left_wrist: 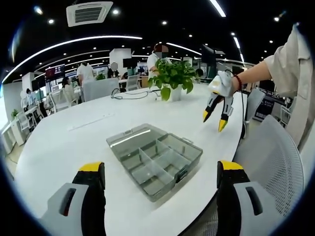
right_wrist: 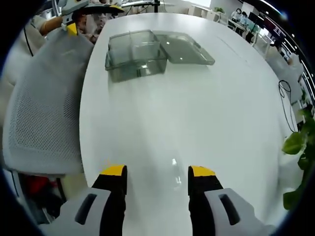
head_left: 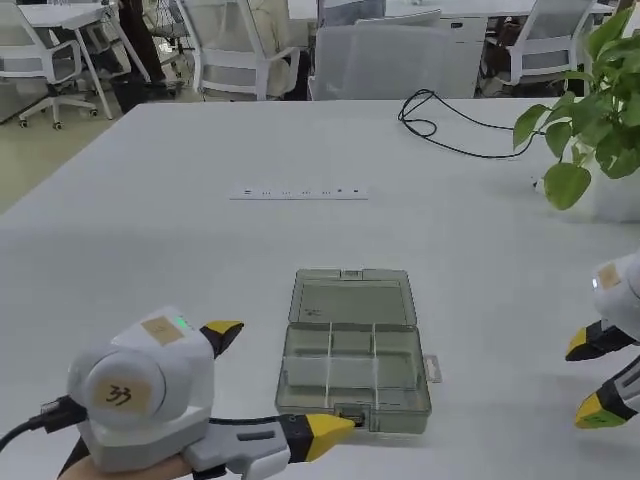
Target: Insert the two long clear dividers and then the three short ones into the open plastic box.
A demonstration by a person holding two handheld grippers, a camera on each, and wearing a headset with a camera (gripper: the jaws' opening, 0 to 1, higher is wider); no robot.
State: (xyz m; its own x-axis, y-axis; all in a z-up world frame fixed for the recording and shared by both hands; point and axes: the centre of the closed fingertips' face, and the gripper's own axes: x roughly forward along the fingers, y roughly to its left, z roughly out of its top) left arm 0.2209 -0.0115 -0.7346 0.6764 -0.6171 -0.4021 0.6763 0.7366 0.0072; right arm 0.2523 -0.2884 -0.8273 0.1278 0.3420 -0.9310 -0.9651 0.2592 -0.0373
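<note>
Plastic box [head_left: 352, 385] sits open on the white desk [head_left: 150, 230] with its lid [head_left: 352, 298] lying flat behind it. Clear dividers [head_left: 329, 368] are standing in the tray. It looks like six cells from the head view, but I can't count the separate pieces for sure. Left gripper [head_left: 280, 380] hangs just beside the box's front left corner, jaws wide apart and holding nothing. Right gripper [head_left: 590, 378] is well off to the right, jaws also spread and empty. The right gripper view brings in a mesh chair [right_wrist: 44, 113] at the desk edge near the box. There's loads of bare desk behind the box and to both sides. Far back: one power strip [head_left: 300, 193], one black cable [head_left: 440, 125], one potted plant [head_left: 590, 110].
</note>
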